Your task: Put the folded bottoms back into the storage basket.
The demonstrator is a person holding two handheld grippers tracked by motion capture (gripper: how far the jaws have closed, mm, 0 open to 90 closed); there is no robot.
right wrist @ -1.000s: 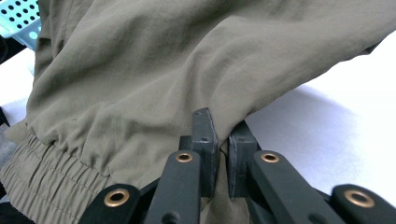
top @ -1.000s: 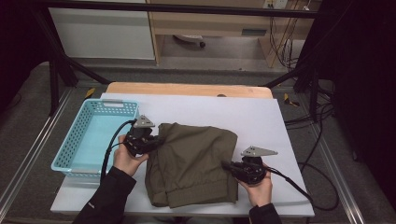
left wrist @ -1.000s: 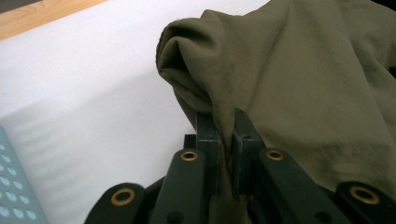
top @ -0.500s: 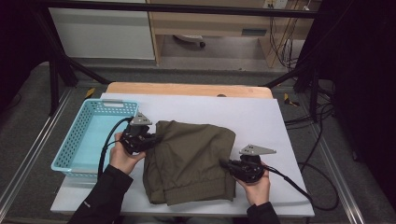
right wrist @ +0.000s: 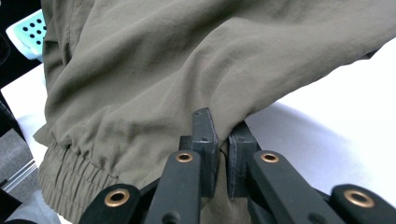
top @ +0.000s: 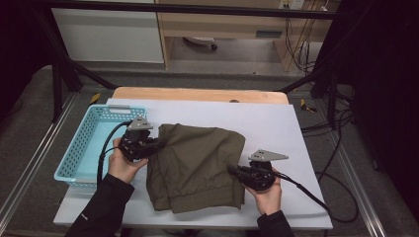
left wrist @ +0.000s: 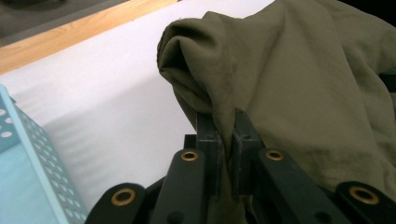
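An olive-green folded garment (top: 197,165) with an elastic hem lies on the white table (top: 276,123). My left gripper (top: 157,144) is shut on the garment's left edge; in the left gripper view a fold of the cloth (left wrist: 219,93) is pinched between the two black pads (left wrist: 208,135). My right gripper (top: 232,169) is shut on the garment's right edge, low down near the hem. In the right gripper view the fabric (right wrist: 187,70) hangs over the closed pads (right wrist: 205,126), and the gathered elastic hem (right wrist: 74,177) shows at lower left.
A light blue perforated basket (top: 84,148) stands at the table's left edge, right beside my left hand. A wooden strip (top: 197,94) runs along the table's far edge. Cables (top: 321,197) trail off to the right, and white tabletop shows beyond the garment.
My left gripper has lifted a little with the garment's left edge. The right gripper has stayed where it was.
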